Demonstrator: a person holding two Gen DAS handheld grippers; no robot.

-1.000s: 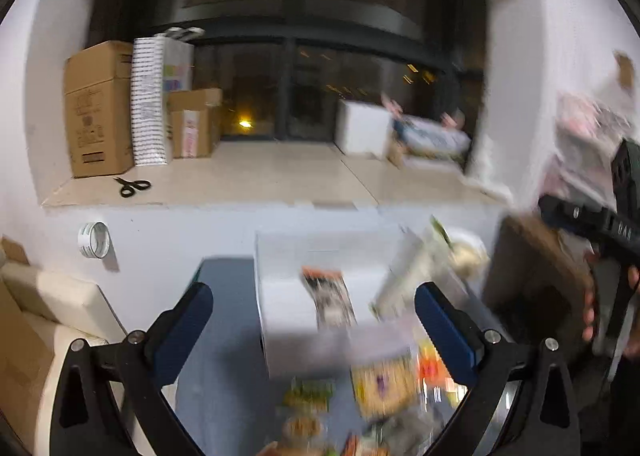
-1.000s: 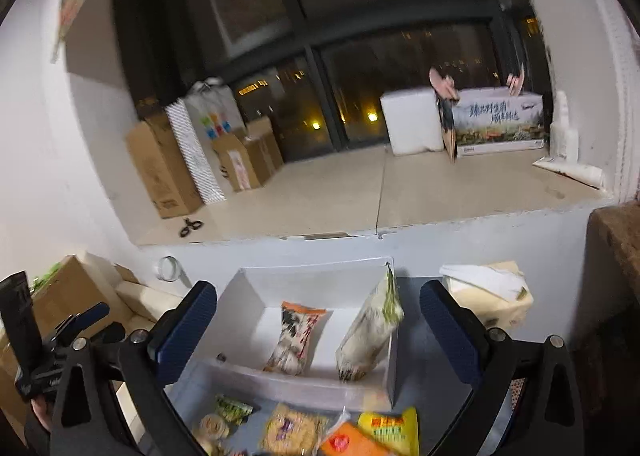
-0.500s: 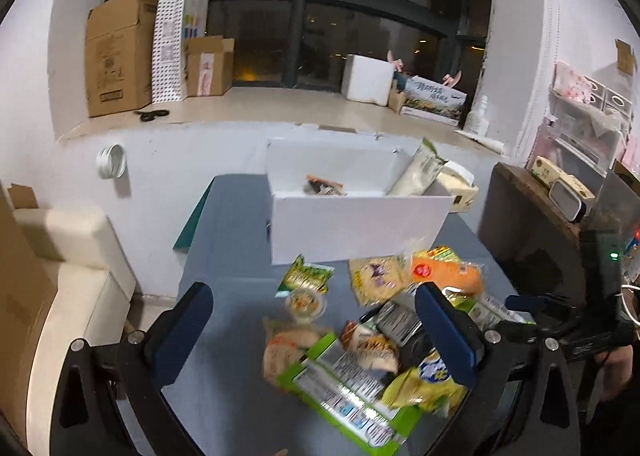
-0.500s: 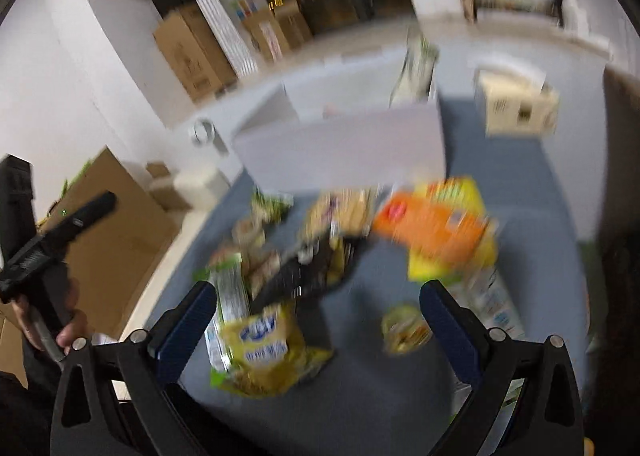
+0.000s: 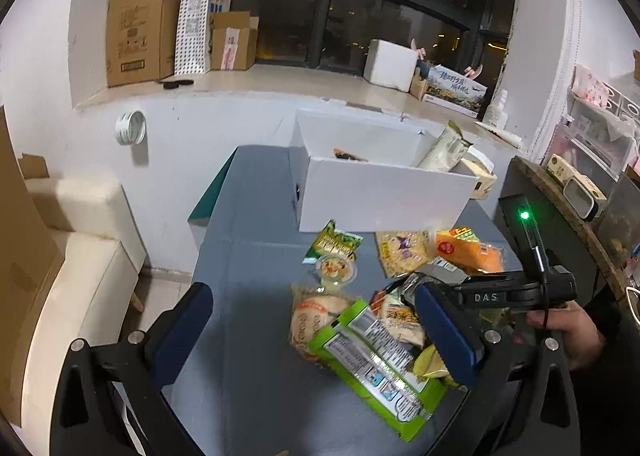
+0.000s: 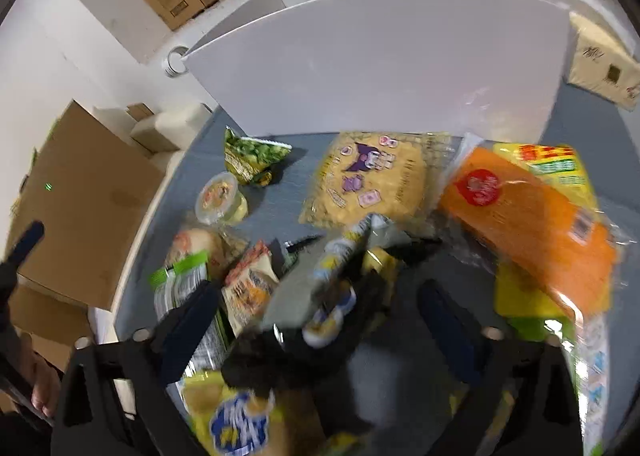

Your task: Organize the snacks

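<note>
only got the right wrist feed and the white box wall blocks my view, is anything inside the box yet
Observer: Yes. The left wrist view shows the white cardboard box from above its rim. A tall pale packet with a green top leans in its far right corner.
Operator: anything else in there
Observer: A flat orange and black packet lies low by the back wall. Only its edge shows.
Operator: and the left gripper, open or shut
Observer: The left gripper is open and grips nothing. Its left finger is over bare grey-blue table, and its right finger is by the long lime-green packet.
</note>
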